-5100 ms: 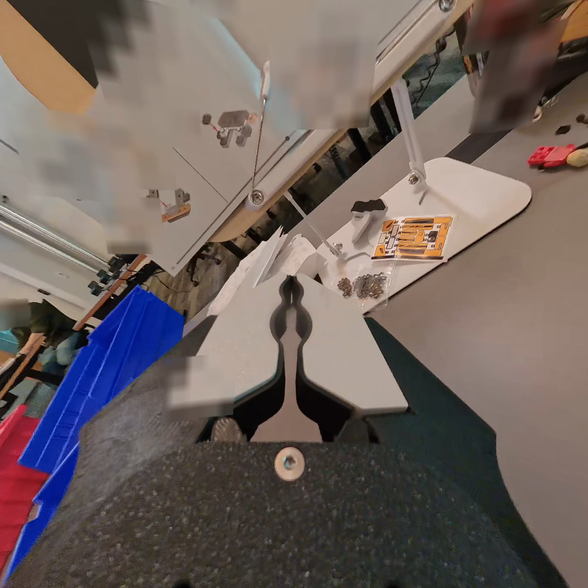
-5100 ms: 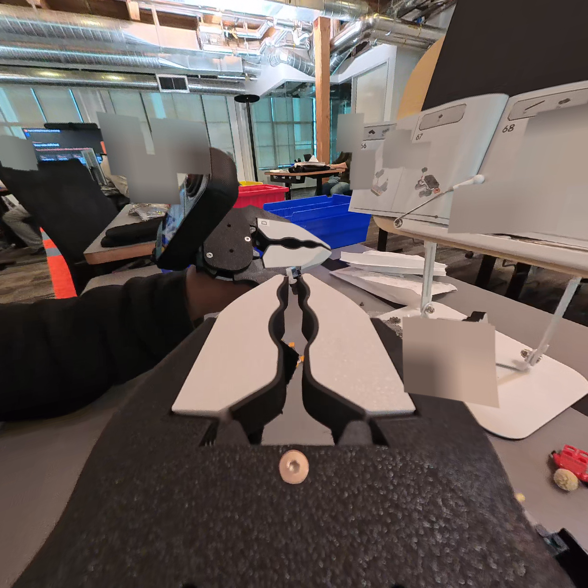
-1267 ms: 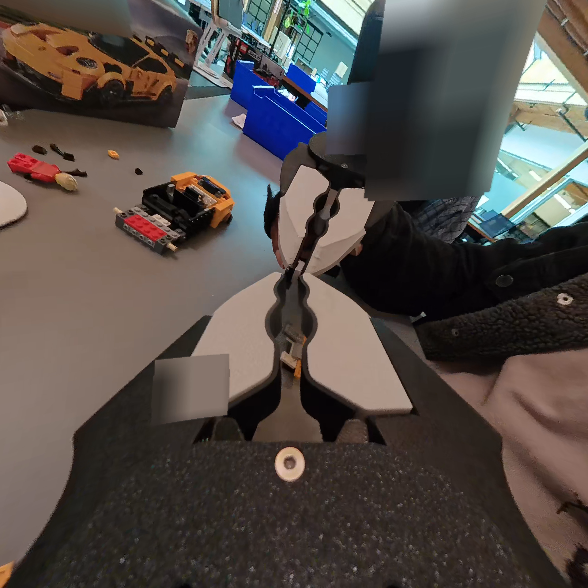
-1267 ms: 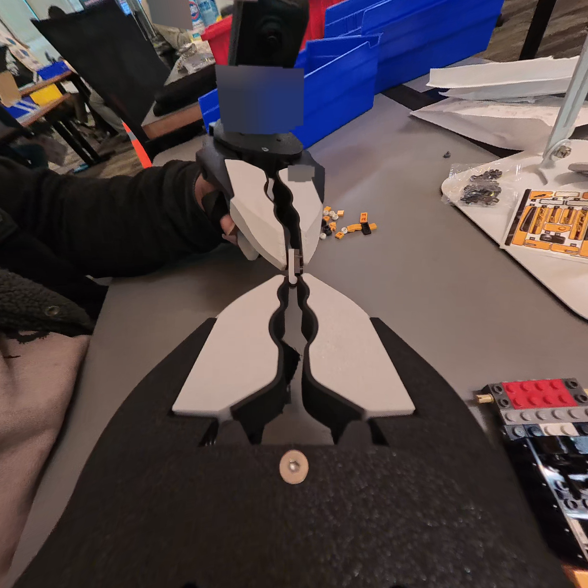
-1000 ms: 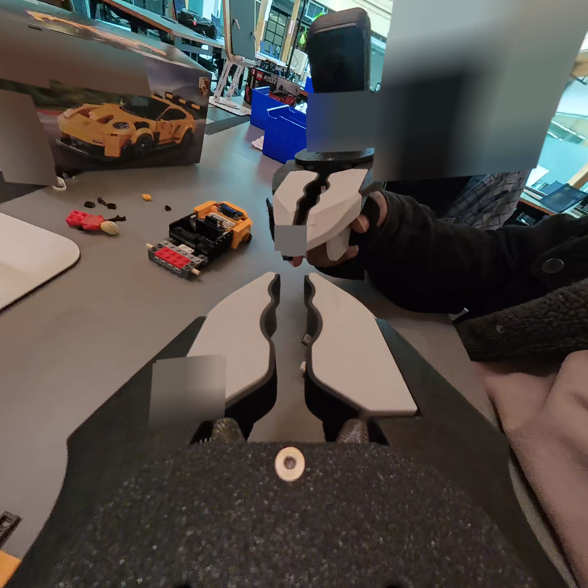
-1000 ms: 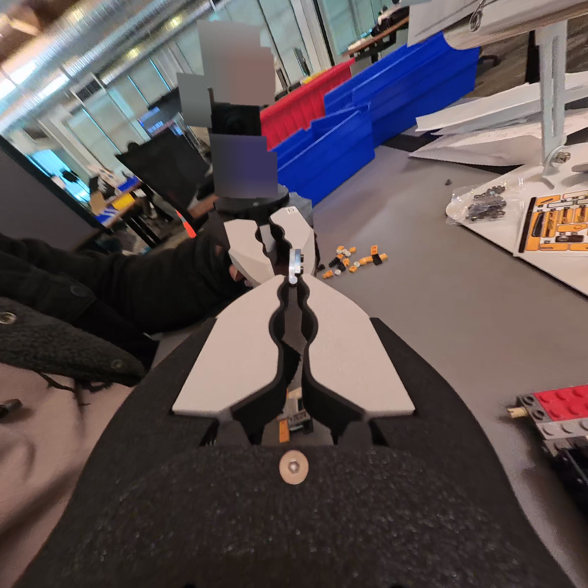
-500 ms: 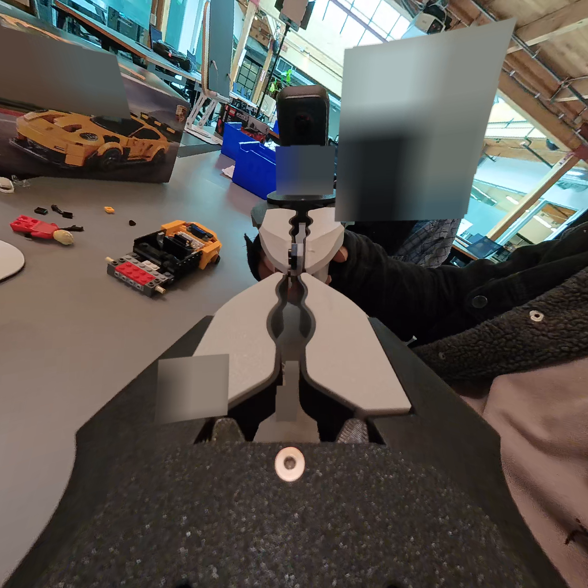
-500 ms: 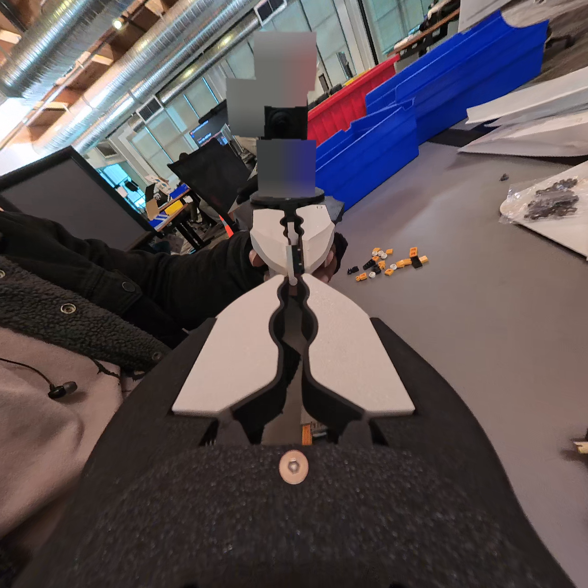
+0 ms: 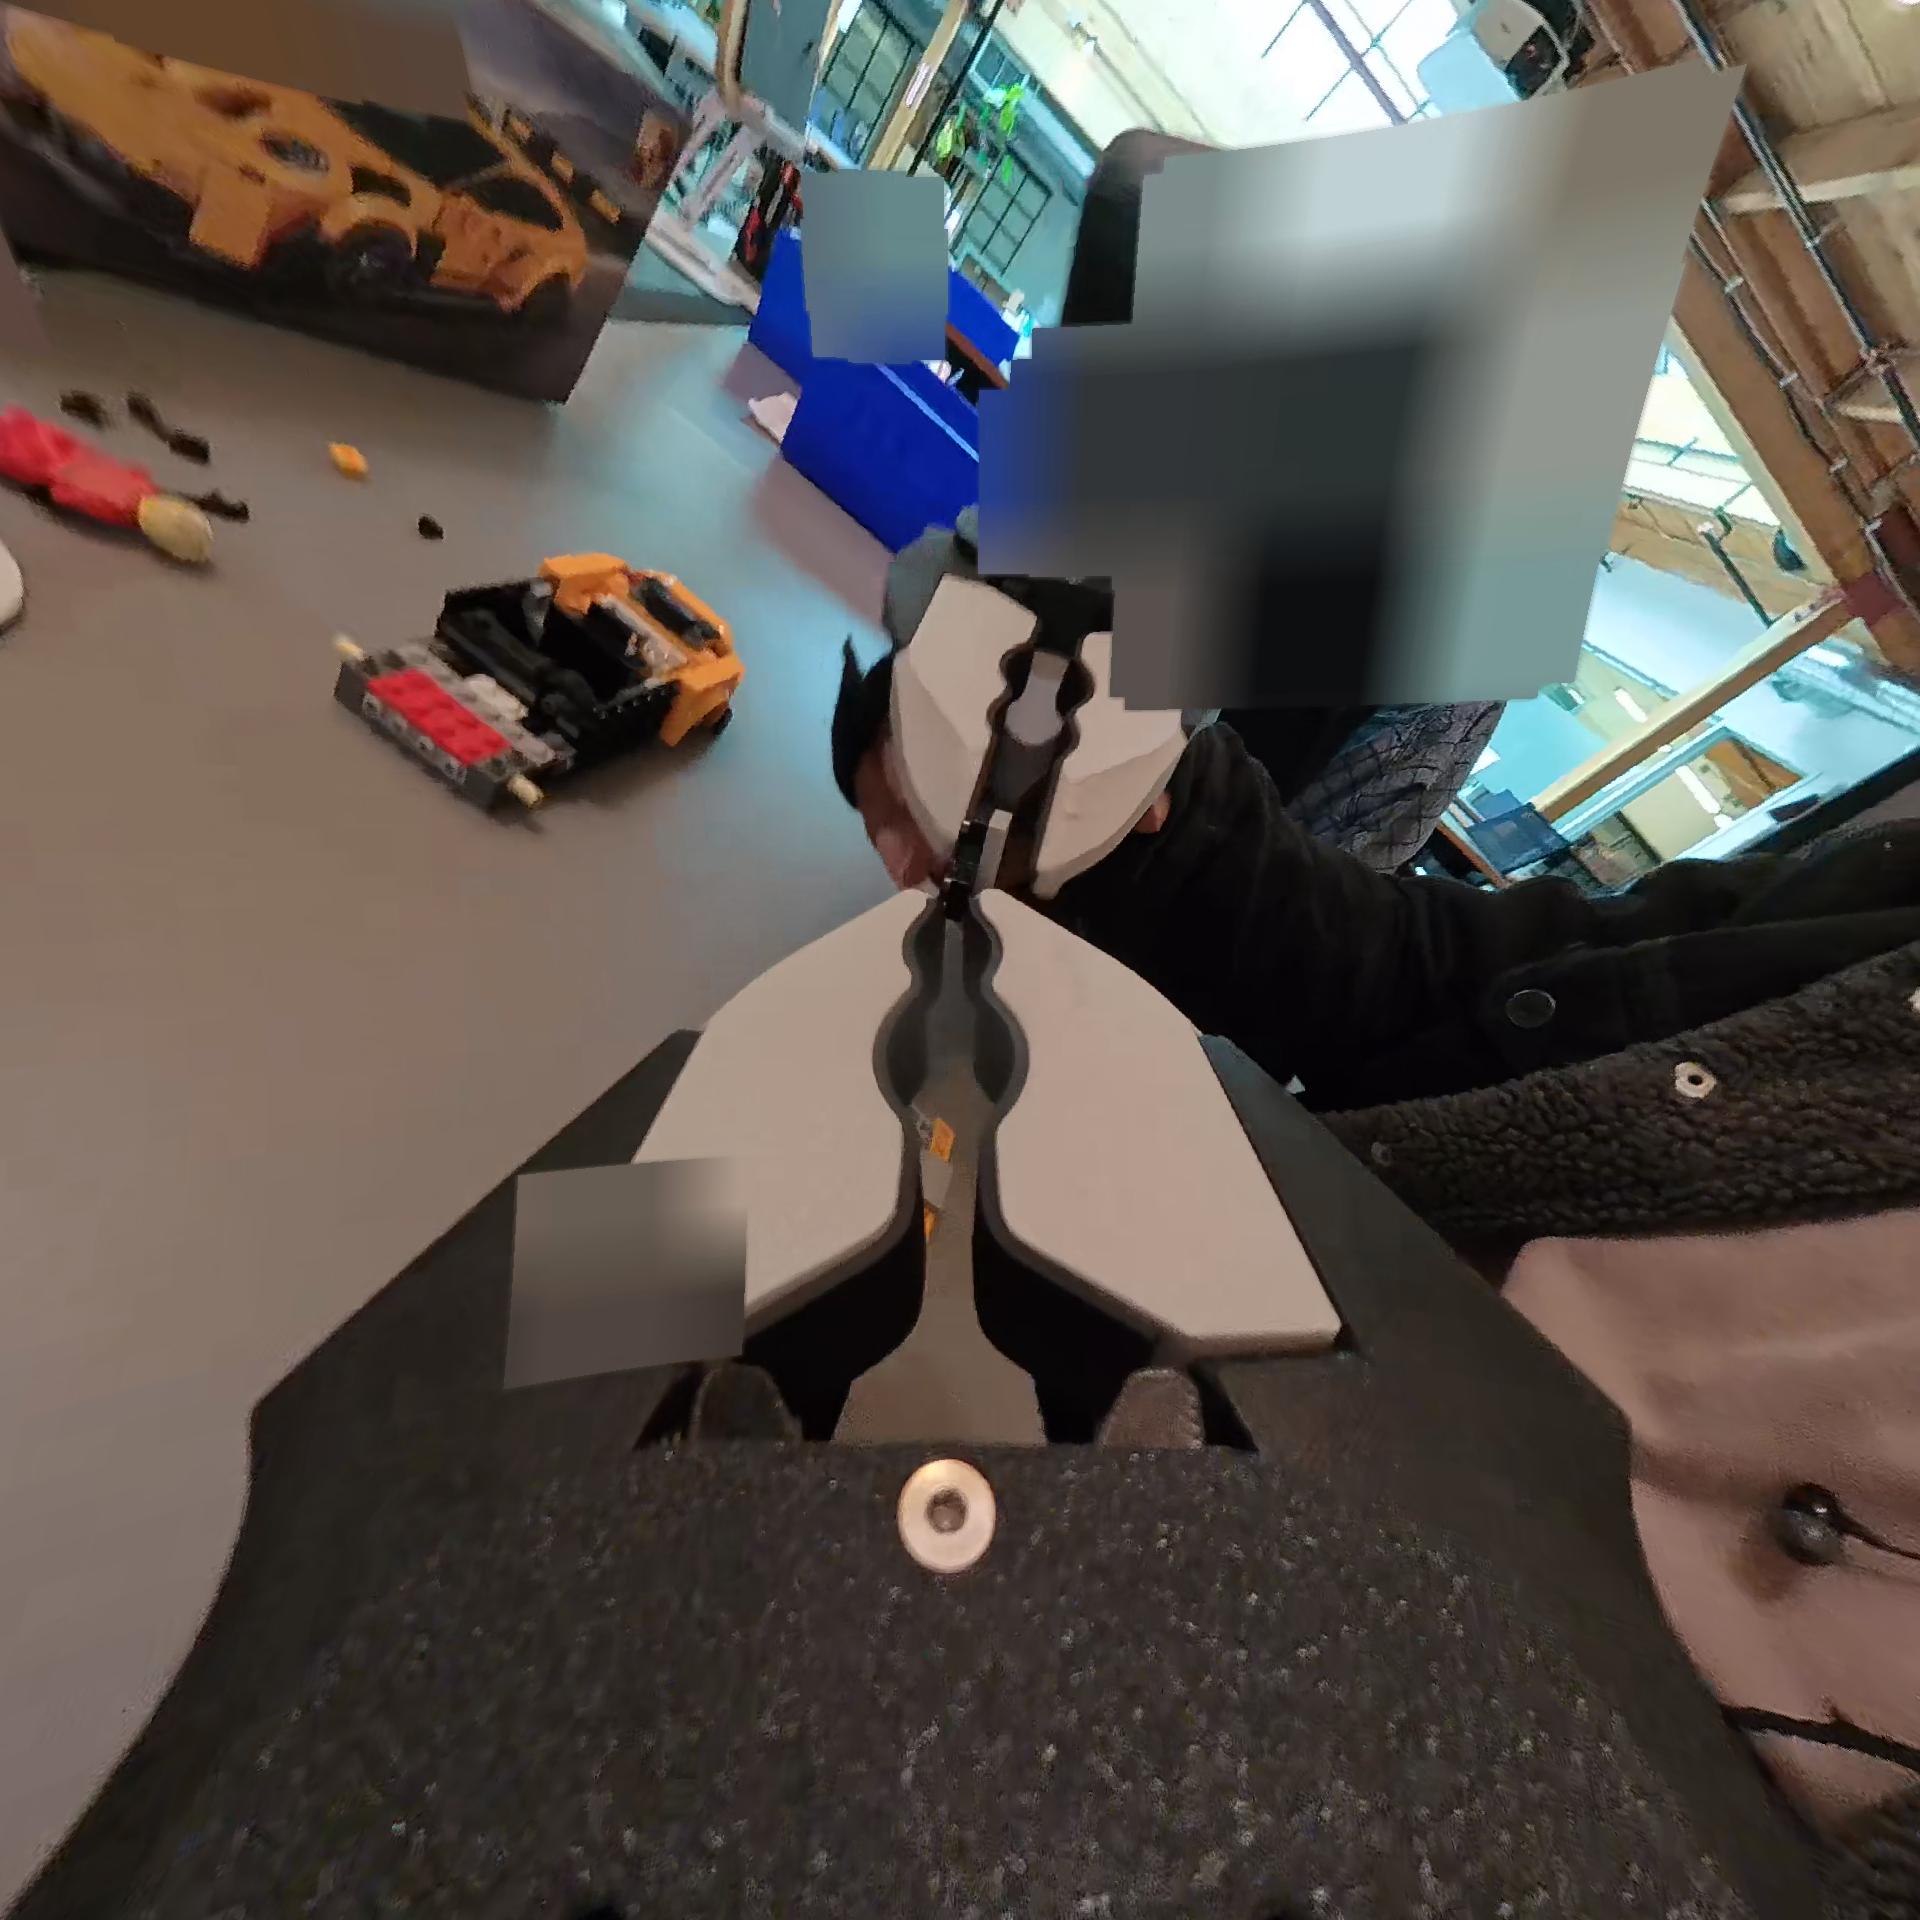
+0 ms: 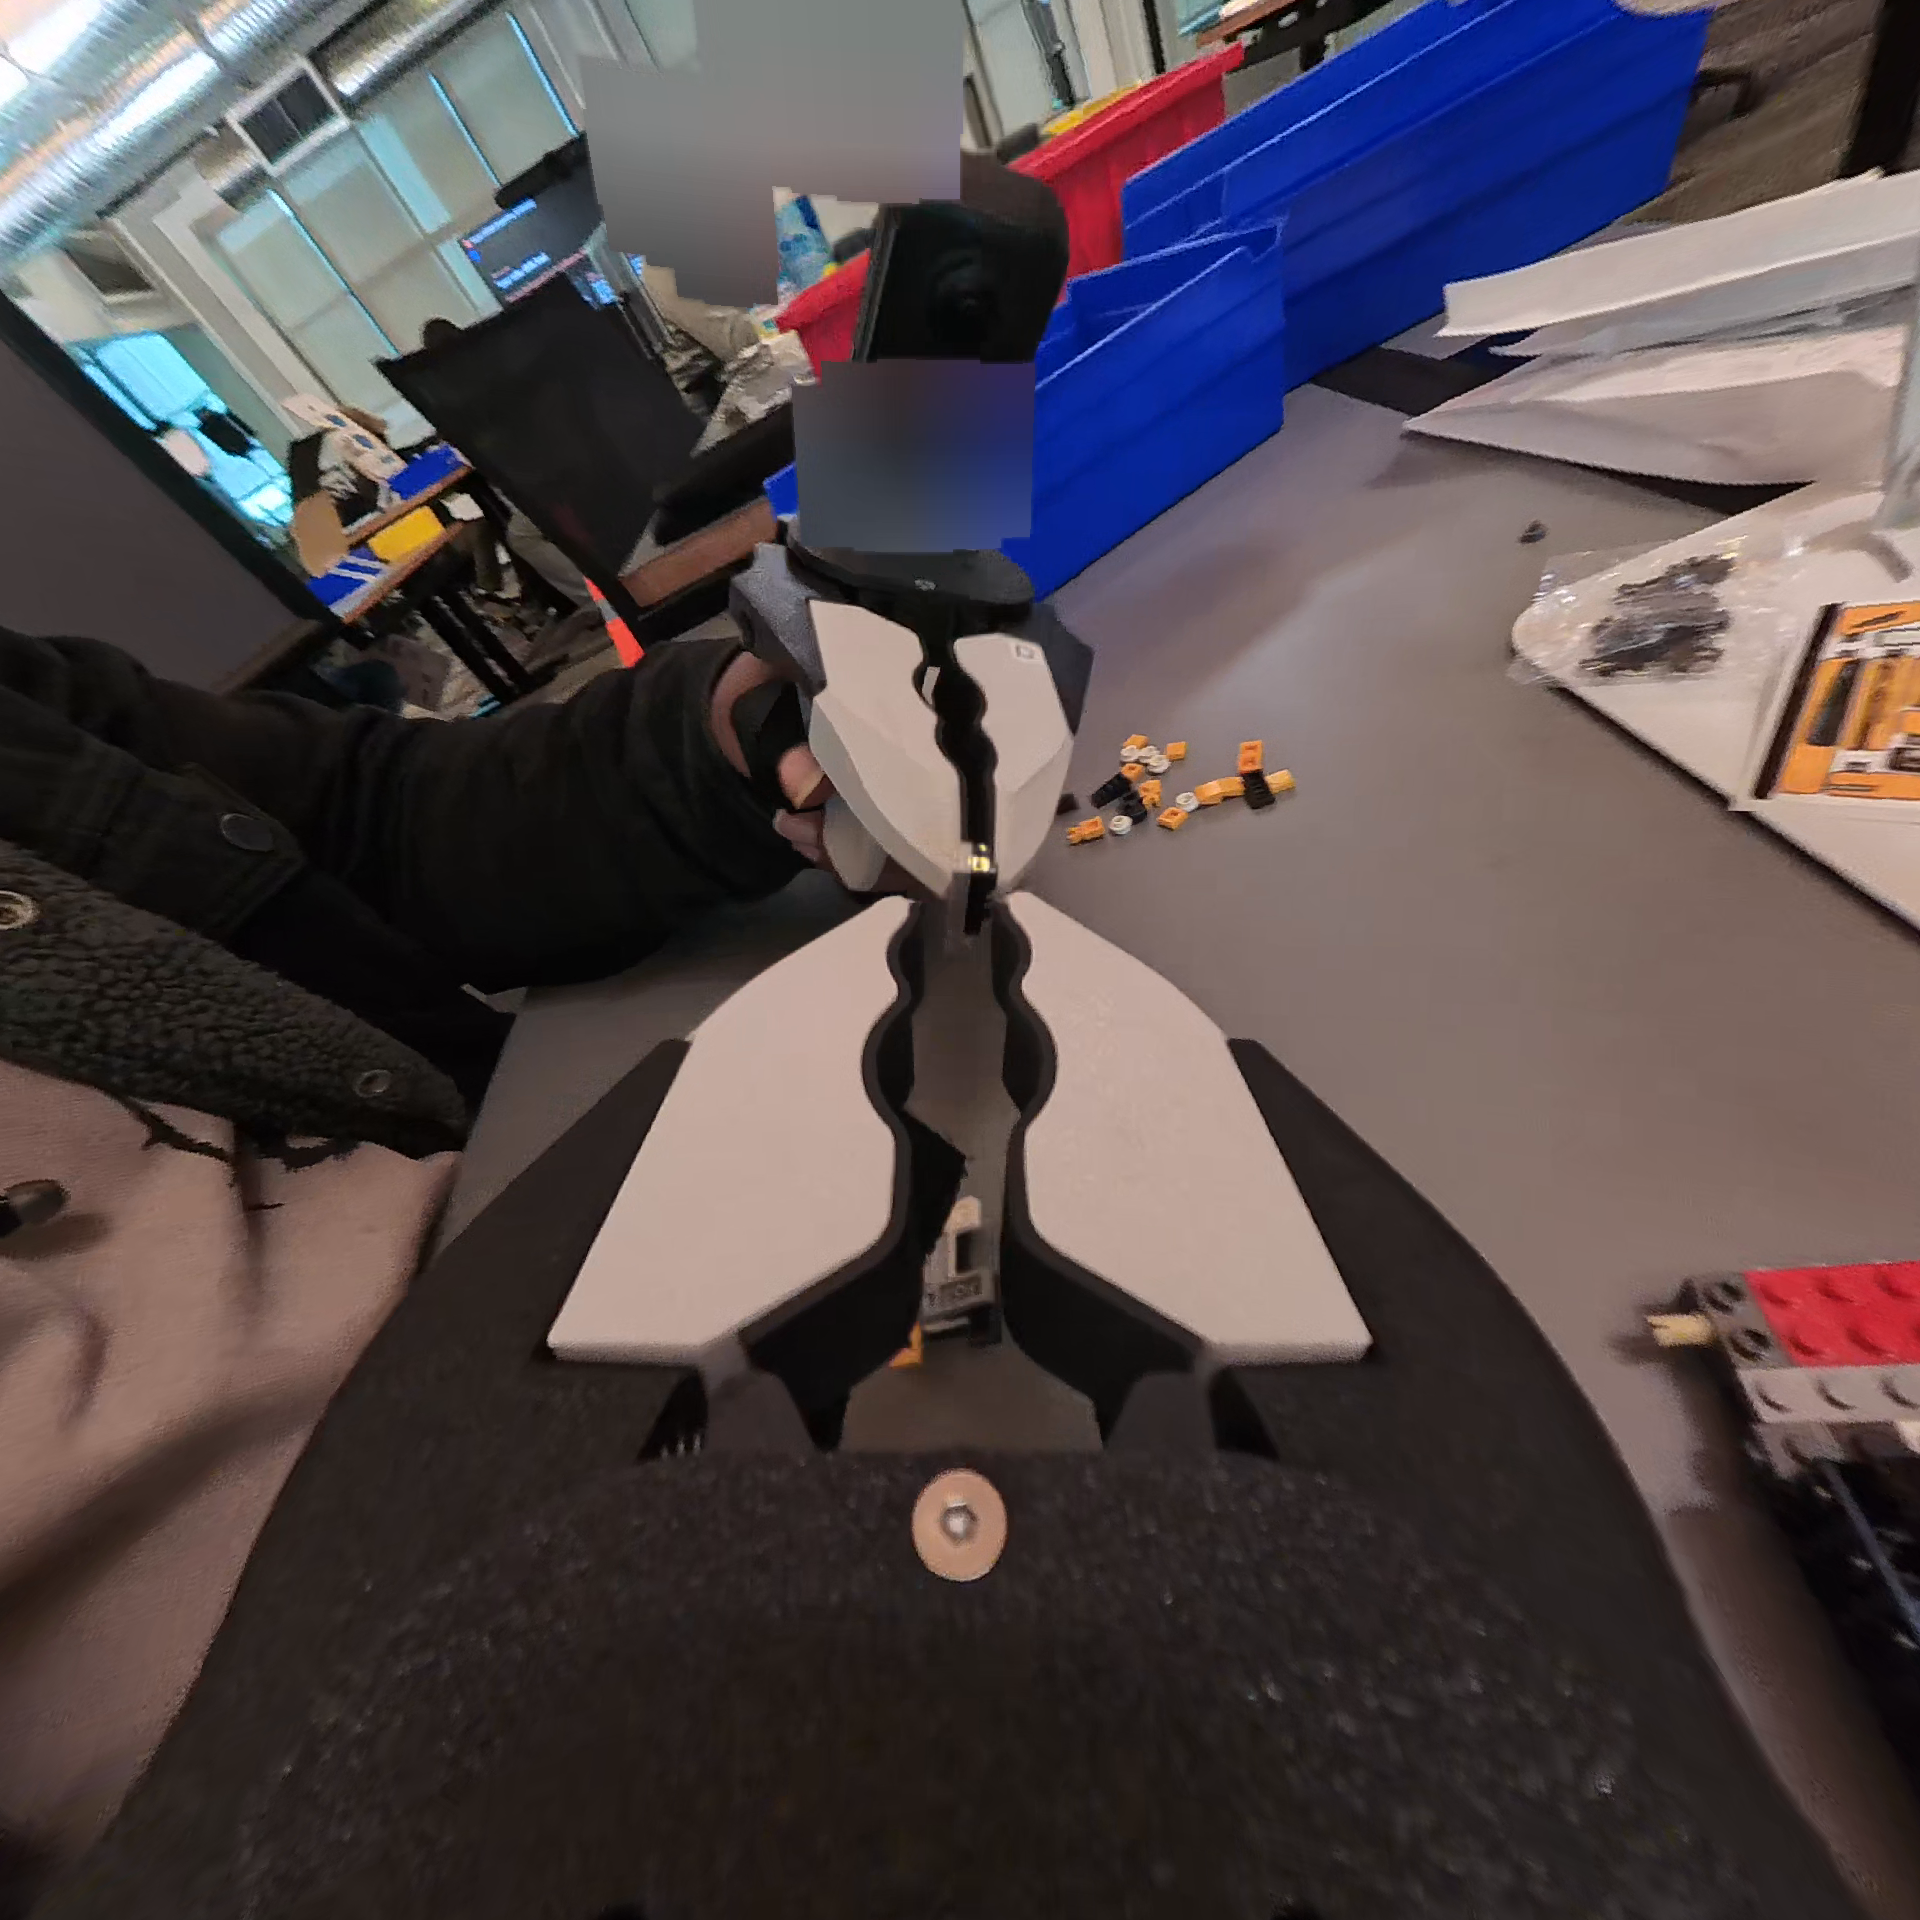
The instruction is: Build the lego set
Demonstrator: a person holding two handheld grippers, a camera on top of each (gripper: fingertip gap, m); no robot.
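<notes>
Grey piece (image 10: 971,894) pinched tip-to-tip | left gripper (image 9: 951,912) jaws clamped | right gripper (image 10: 961,914) jaws clamped

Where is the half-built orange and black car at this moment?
In the left wrist view the half-built car stands on the grey table, left of the tongs, before the set's box. In the right wrist view only its red end shows, at the right edge.

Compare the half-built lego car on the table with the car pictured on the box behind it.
The half-built lego car is mostly an open black frame with red and grey plates bare at one end; the car on the box has a closed orange body. The model lies on the grey table; the pictured car is flat print on the upright box. Both show orange bodywork.
</notes>
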